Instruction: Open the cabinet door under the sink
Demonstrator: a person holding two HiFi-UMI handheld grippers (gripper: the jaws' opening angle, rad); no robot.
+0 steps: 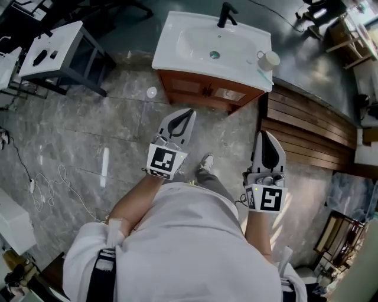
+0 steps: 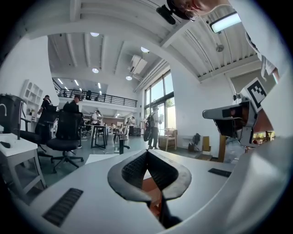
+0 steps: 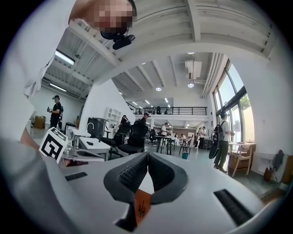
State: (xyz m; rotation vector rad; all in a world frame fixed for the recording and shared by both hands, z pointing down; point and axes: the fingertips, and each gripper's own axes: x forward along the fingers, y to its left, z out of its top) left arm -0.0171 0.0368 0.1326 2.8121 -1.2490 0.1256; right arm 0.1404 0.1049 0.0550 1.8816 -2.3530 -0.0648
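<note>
The wooden cabinet [image 1: 204, 89] under the white sink [image 1: 177, 56] stands on the grey stone floor [image 1: 88, 130]. Its two doors are closed, flush with the front. A black faucet [image 1: 225, 15] rises at the back edge of the sink top, and a white cup [image 1: 270, 59] sits by its right edge. To the right of the cabinet a dark slatted wooden platform [image 1: 307, 133] lies on the floor. In the head view both grippers are held out in front of the person, level above the floor and well apart from the cabinet. The left gripper [image 1: 190, 111] points toward the cabinet front. Its own view shows its ribbed pads [image 2: 135, 169] pressed together at the tips with nothing between them. The right gripper [image 1: 264, 133] hangs near the left edge of the platform. Its jaws likewise meet at the tips, empty, as its own view shows. One shoe [image 1: 205, 162] of the person shows on the floor between the two grippers.
</note>
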